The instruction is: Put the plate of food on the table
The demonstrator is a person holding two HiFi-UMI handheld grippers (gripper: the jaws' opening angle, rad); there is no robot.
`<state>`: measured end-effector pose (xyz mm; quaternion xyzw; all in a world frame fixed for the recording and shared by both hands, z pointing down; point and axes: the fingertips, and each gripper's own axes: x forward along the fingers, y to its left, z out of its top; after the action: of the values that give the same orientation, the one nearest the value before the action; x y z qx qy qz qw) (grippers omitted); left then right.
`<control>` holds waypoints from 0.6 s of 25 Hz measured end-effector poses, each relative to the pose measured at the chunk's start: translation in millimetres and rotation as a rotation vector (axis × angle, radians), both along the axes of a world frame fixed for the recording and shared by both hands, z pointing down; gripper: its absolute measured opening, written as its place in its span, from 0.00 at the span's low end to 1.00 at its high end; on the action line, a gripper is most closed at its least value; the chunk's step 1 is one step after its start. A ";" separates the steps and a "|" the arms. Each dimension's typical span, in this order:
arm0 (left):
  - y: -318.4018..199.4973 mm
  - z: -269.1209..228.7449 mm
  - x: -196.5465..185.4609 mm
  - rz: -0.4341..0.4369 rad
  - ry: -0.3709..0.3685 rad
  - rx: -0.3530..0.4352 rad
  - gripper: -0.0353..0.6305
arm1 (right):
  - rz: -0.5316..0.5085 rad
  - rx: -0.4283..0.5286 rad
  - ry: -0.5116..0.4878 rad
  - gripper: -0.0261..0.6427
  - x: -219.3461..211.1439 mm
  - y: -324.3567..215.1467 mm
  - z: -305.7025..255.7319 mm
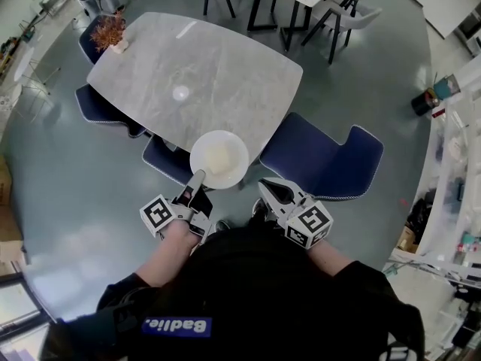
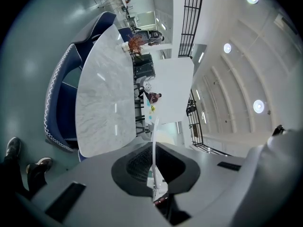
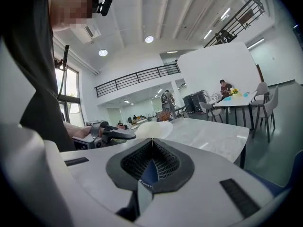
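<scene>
A white plate (image 1: pixel 219 159) with pale food on it hangs at the near edge of the marble table (image 1: pixel 188 59). My left gripper (image 1: pixel 198 177) is shut on the plate's near rim. In the left gripper view the plate (image 2: pixel 154 141) shows edge-on as a thin white line clamped between the jaws, with the table (image 2: pixel 104 93) beyond it. My right gripper (image 1: pixel 264 187) is just right of the plate, shut and holding nothing. In the right gripper view the plate (image 3: pixel 154 128) lies over the table's (image 3: pixel 213 134) near end. Whether the plate rests on the table is unclear.
Blue chairs stand around the table, one at the near right (image 1: pixel 323 160), one under the plate (image 1: pixel 165 162) and one at the left (image 1: pixel 101 104). A vase of dried flowers (image 1: pixel 110 32) stands on the table's far corner. A small white disc (image 1: pixel 180 92) lies mid-table.
</scene>
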<state>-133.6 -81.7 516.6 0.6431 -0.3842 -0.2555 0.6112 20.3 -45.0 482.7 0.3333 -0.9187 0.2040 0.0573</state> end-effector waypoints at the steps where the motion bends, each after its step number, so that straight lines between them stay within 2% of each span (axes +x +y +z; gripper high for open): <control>1: -5.6 0.4 3.0 -0.009 -0.001 0.000 0.08 | -0.008 0.001 -0.004 0.06 3.7 -6.5 -0.2; 10: -46.9 3.1 22.5 -0.115 0.010 0.002 0.08 | -0.082 -0.020 -0.058 0.06 28.9 -47.2 8.6; 15: -62.4 7.4 14.8 -0.140 0.001 -0.007 0.08 | -0.096 -0.031 -0.053 0.06 29.5 -58.1 13.6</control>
<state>-118.9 -144.1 524.0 0.6122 -0.4291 -0.2966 0.5942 49.8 -103.1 496.3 0.2825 -0.9315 0.2242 0.0478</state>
